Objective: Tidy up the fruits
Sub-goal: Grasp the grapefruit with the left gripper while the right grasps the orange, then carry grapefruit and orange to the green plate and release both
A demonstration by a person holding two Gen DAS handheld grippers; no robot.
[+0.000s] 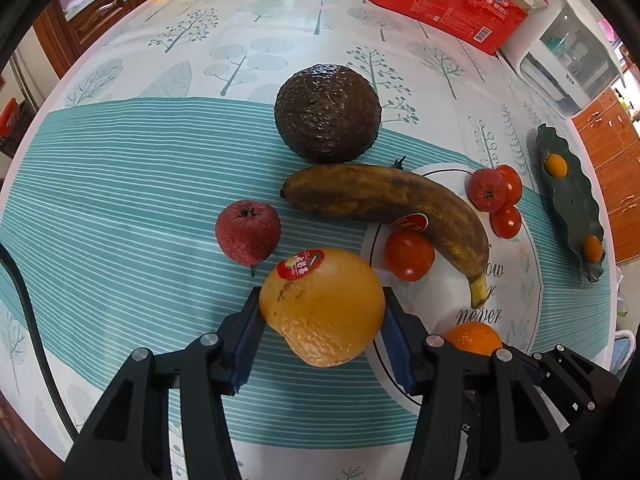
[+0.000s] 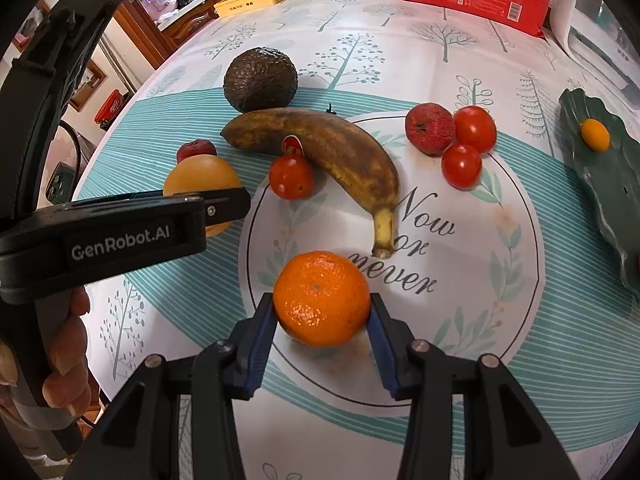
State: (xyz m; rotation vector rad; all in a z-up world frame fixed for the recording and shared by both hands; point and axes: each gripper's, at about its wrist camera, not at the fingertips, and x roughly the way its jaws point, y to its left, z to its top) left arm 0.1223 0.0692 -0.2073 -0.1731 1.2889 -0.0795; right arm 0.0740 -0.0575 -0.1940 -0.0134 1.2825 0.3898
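Tree-print tablecloth (image 1: 248,48) over table; brown wooden cabinets (image 1: 92,16) behind; orange drawers (image 1: 612,152) at right.

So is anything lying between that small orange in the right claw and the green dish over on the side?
Nothing visible blocks it. The right gripper is closed on the small orange, and the tablecloth between it and the green dish looks bare. The tomatoes and banana lie farther back, off that line.

Tomatoes (image 2: 474,129) 3; hawthorns (image 2: 429,128) 2; kumquats (image 1: 556,165) 2; oranges (image 1: 322,307) 2.
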